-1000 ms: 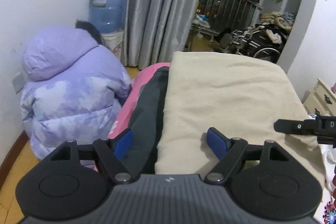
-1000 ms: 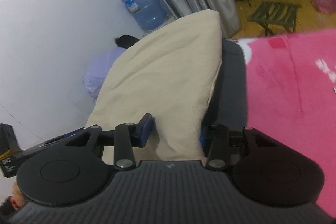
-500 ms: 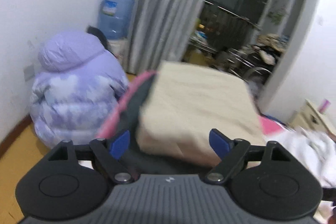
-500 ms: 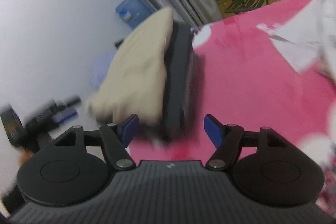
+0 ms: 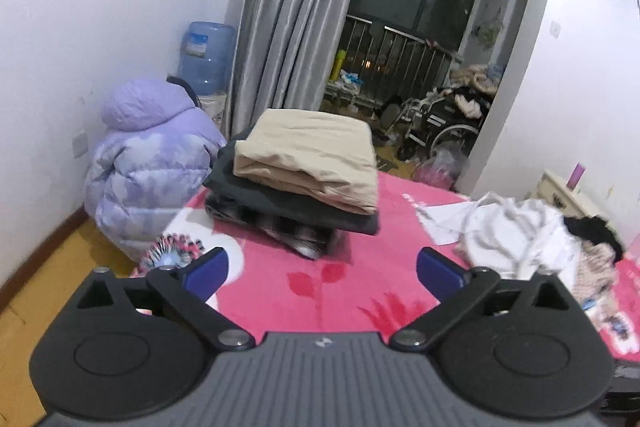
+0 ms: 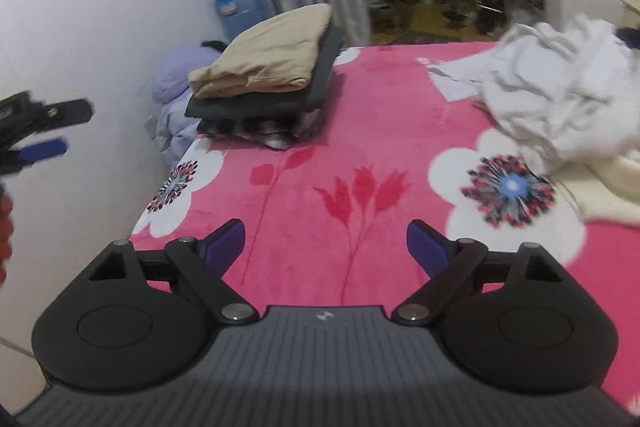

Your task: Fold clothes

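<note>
Pink bed (image 6: 360, 131), folded stack (image 5: 308, 167)

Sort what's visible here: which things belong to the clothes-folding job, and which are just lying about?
Belongs to the job:
- folded beige garment topping the stack
- folded dark grey garment under it
- folded plaid garment at the bottom
- crumpled white clothes heap

Lying about:
- blue water jug
- lilac puffer jacket
- wheelchair
- grey curtain

Both tools opened, drawn back from beige garment (image 5: 308, 155)
</note>
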